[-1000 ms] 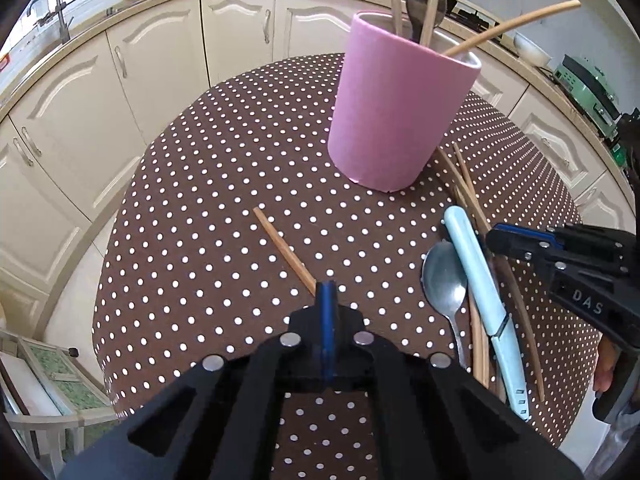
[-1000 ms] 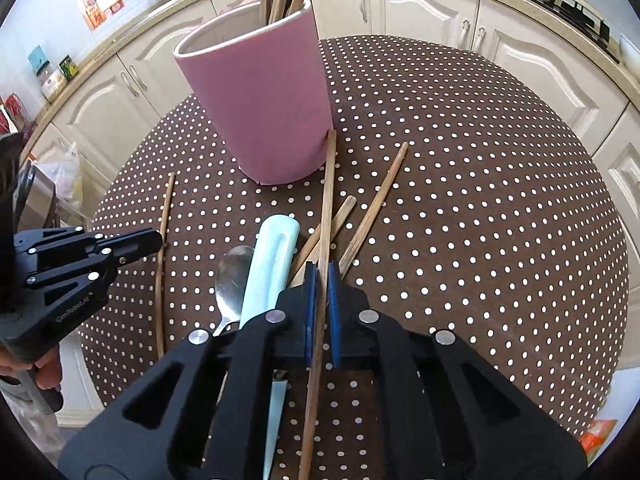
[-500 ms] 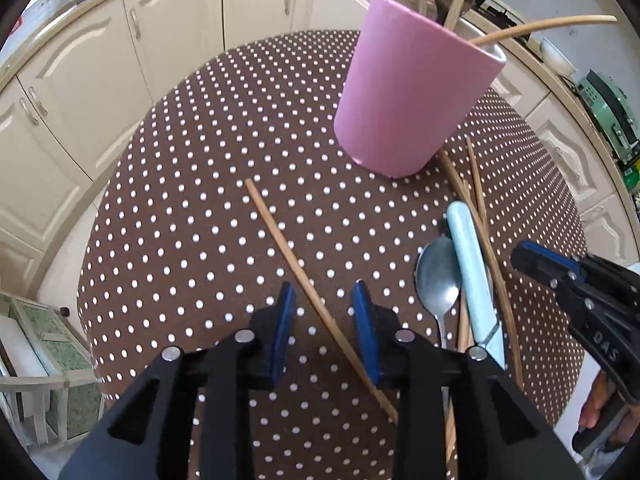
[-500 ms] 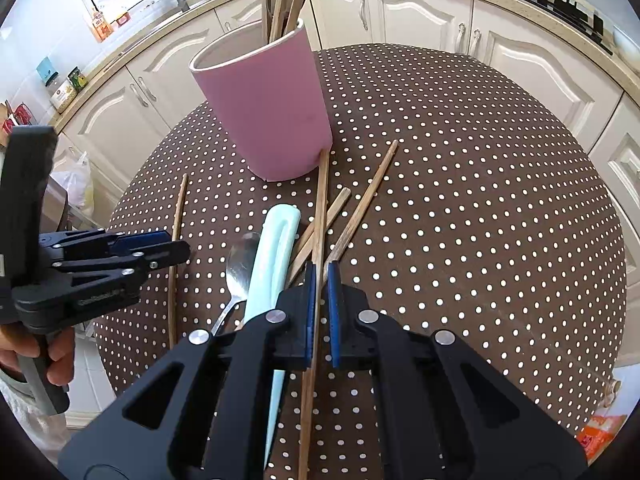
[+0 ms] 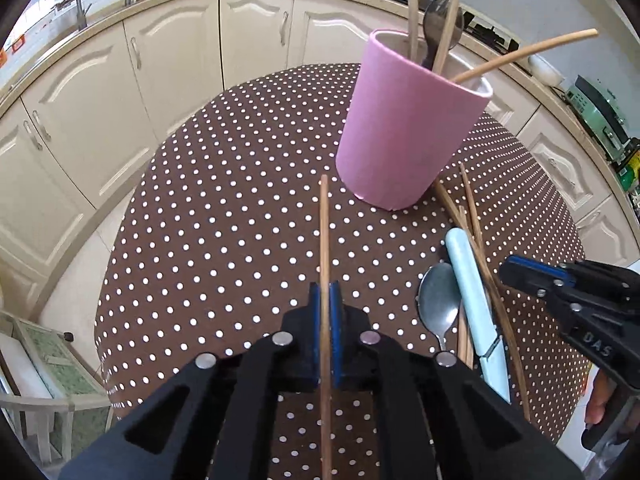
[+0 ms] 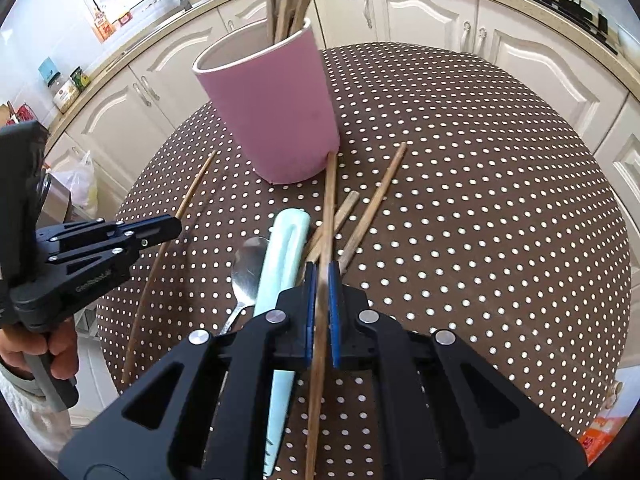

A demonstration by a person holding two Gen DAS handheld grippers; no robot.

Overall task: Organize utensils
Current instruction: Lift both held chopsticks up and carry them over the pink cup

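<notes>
Your left gripper [image 5: 325, 292] has just been closing and now pinches a chopstick [image 5: 324, 224] left of the cup [image 5: 404, 132]; your right gripper [image 6: 322, 276] clamps another [image 6: 329, 208] below it, both aimed cupward for dropping in

Left gripper [image 5: 325, 292], right gripper [image 6: 322, 276]: fingers closed.

White letters "DAS" are showing on the black body of the right gripper [image 5: 524, 276], behind its fingers. Faint pale lettering is sitting on the left gripper [image 6: 160, 230] body, behind its fingers too, but it is staying too blurred to read.
</notes>
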